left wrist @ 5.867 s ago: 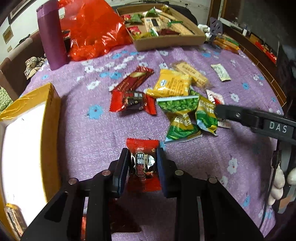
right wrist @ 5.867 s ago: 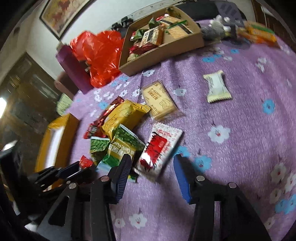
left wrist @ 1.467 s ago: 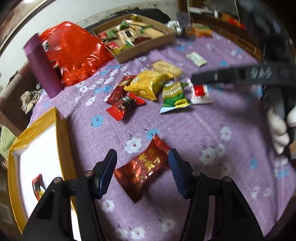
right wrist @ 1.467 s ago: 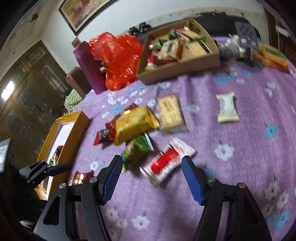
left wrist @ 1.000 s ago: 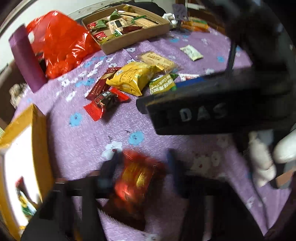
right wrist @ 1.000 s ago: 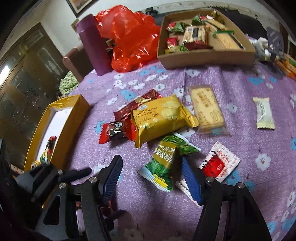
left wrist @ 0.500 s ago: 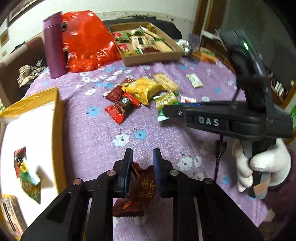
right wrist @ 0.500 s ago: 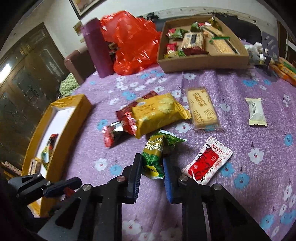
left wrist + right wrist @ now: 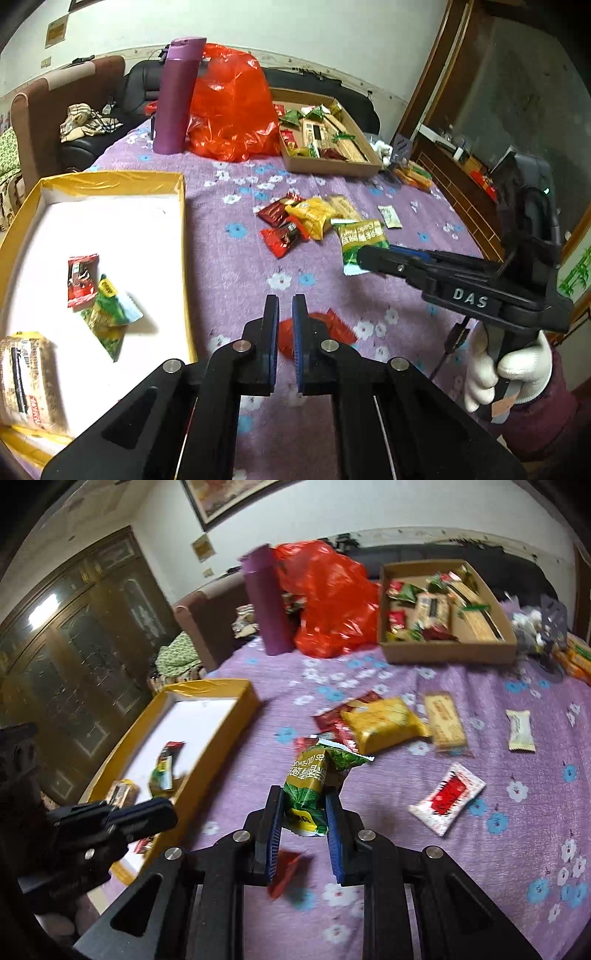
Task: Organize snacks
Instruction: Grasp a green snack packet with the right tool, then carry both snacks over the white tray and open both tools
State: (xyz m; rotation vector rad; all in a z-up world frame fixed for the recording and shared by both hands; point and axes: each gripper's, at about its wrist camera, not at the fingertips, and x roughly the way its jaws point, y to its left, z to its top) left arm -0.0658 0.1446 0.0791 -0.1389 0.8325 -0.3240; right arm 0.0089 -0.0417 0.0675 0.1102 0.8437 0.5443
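The left claw (image 9: 284,325) has its fingers drawn close together, and a red snack packet (image 9: 325,330) shows behind and between them; whether the pads actually pinch it cannot be told. The packet sits low over the purple flowered tabletop (image 9: 229,266), just right of the yellow box (image 9: 183,229). The right claw (image 9: 303,812) is clamped on a green snack bag (image 9: 308,779), which stands up between the blue pads, lifted off the cloth, right of the yellow box and nearer than the loose pile.

Inside the yellow box, on its white floor, lie a small red packet (image 9: 82,280), a green packet (image 9: 109,317) touching it, and a tan biscuit pack (image 9: 24,380) in the near corner.

Beyond the claws and right of the box, a loose cluster sits on the tabletop: a yellow bag (image 9: 380,723) overlapping red wrappers (image 9: 332,716), a tan cracker pack (image 9: 443,720) beside it, a white-and-red sachet (image 9: 447,797) nearer, and a pale wrapped bar (image 9: 521,731) well apart to the right.

At the far edge, past the yellow box, stand a purple bottle (image 9: 179,96) and a red plastic bag (image 9: 232,107) touching it, with a cardboard tray (image 9: 447,653) of mixed snacks to their right.
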